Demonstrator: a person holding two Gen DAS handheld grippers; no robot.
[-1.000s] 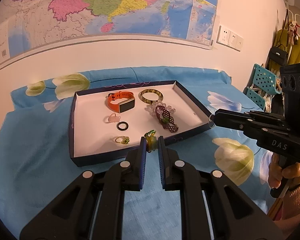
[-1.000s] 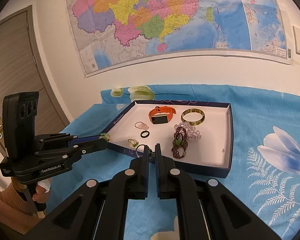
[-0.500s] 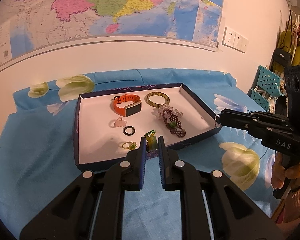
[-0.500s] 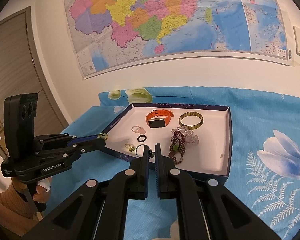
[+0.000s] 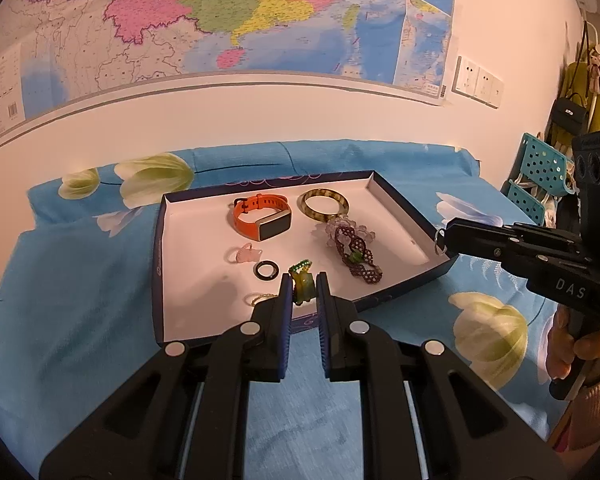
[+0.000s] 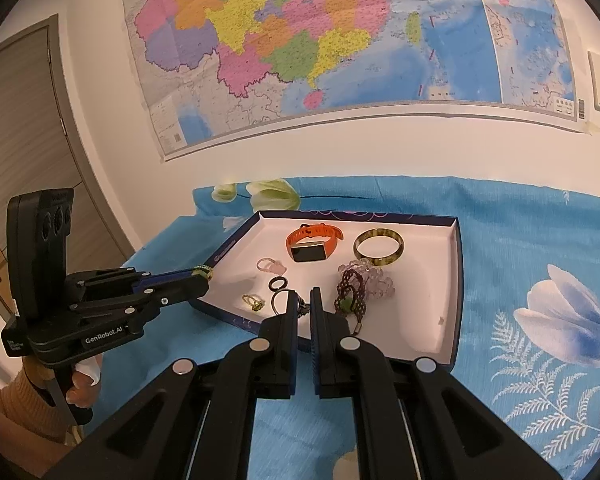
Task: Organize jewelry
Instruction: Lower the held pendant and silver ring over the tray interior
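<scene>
My left gripper [image 5: 303, 285] is shut on a green ring [image 5: 302, 284] and holds it above the near edge of a dark blue tray [image 5: 158, 248]. My right gripper [image 6: 304, 300] is shut on a thin silver ring [image 6: 278, 301] above the tray's near rim [image 6: 456, 280]. Inside the tray lie an orange watch [image 5: 262, 216], a bangle [image 5: 324, 204], a maroon braided bracelet [image 5: 358, 254], a pink ring [image 5: 244, 253], a black ring [image 5: 267, 271] and a small gold ring [image 6: 253, 302].
The tray sits on a blue floral cloth [image 5: 80, 300]. A map hangs on the wall [image 5: 220, 20] behind. A teal chair [image 5: 540, 176] and hung bags stand at the right. A door [image 6: 28, 140] is at the left.
Both grippers have drawn back a little from the tray, still holding their rings. The tray looks slightly farther and higher in both views.
</scene>
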